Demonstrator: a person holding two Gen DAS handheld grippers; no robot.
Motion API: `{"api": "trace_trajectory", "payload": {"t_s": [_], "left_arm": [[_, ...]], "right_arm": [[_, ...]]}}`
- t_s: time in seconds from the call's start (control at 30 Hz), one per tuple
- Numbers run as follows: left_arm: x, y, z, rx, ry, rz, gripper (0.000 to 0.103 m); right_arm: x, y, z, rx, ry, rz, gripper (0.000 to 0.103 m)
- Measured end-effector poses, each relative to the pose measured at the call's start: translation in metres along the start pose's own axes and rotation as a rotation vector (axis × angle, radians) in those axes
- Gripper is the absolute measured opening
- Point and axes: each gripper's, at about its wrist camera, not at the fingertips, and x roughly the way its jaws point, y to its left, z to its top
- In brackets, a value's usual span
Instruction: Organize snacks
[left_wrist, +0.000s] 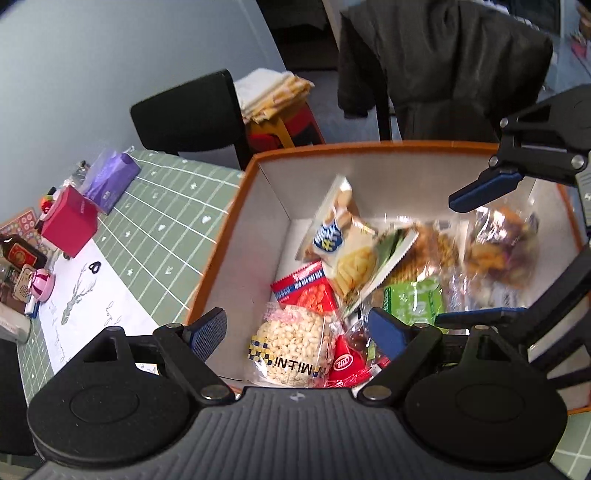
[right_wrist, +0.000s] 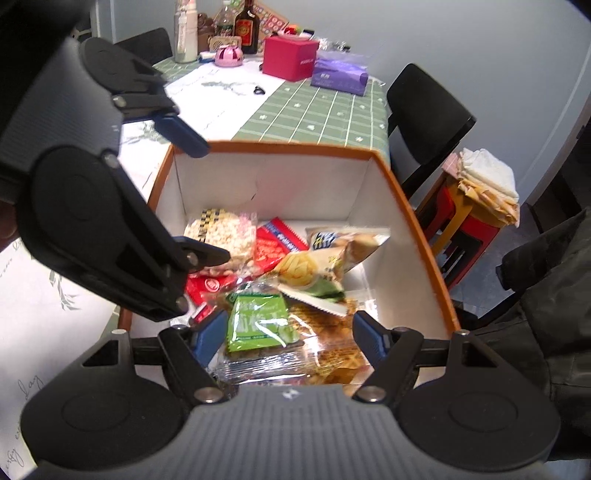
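Observation:
An orange-rimmed cardboard box (left_wrist: 236, 206) (right_wrist: 417, 221) with white inner walls holds several snack packs. Inside lie a popcorn pack (left_wrist: 291, 339) (right_wrist: 221, 232), a red pack (left_wrist: 306, 291) (right_wrist: 273, 247), a green pack (left_wrist: 413, 301) (right_wrist: 258, 321), a blurred yellow-and-blue chip bag (left_wrist: 347, 243) (right_wrist: 332, 254) and clear bags of fried snacks (left_wrist: 498, 247) (right_wrist: 332, 354). My left gripper (left_wrist: 299, 334) is open and empty above the box's near side. My right gripper (right_wrist: 288, 338) is open and empty above the opposite side. Each shows in the other's view: the right gripper (left_wrist: 480, 254), the left gripper (right_wrist: 192, 199).
The box stands on a green checked tablecloth (left_wrist: 159, 218) (right_wrist: 321, 110). At the table's far end are a red cube box (left_wrist: 70, 225) (right_wrist: 290, 57), a purple pack (left_wrist: 110, 181) (right_wrist: 340, 75), bottles and small items. Black chairs (left_wrist: 192, 114) (right_wrist: 424, 118) and a stool with folded cloth (right_wrist: 480, 199) stand beside.

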Motion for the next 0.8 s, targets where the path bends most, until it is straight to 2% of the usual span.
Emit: {"api": "trace_trajectory", "payload": {"t_s": [0.1, 0.17, 0.27, 0.33, 0.43, 0.53, 0.63, 0.8], "left_arm": [[-0.017, 0.005, 0.001, -0.023, -0.035, -0.001, 0.101], [-0.033, 0.008, 0.002, -0.045, -0.074, -0.002, 0.101], [-0.055, 0.016, 0.002, -0.108, -0.127, -0.008, 0.101], [-0.069, 0.020, 0.001, -0.161, -0.148, 0.020, 0.101], [-0.091, 0.020, -0.001, -0.258, -0.184, 0.073, 0.102], [-0.110, 0.021, -0.007, -0.349, -0.216, 0.090, 0.102], [-0.124, 0.018, -0.015, -0.413, -0.238, 0.117, 0.102], [-0.137, 0.006, -0.030, -0.461, -0.260, 0.181, 0.102]], "right_arm": [[-0.013, -0.002, 0.004, 0.010, -0.025, -0.010, 0.074], [-0.026, -0.006, 0.007, 0.033, -0.058, -0.013, 0.081], [-0.045, -0.009, 0.011, 0.062, -0.099, -0.034, 0.081], [-0.056, -0.010, 0.012, 0.084, -0.124, -0.050, 0.082], [-0.074, -0.011, 0.011, 0.129, -0.172, -0.051, 0.095], [-0.089, -0.010, 0.005, 0.190, -0.214, -0.059, 0.097], [-0.101, -0.006, -0.003, 0.241, -0.245, -0.108, 0.100], [-0.120, 0.008, -0.020, 0.285, -0.297, -0.236, 0.100]]}}
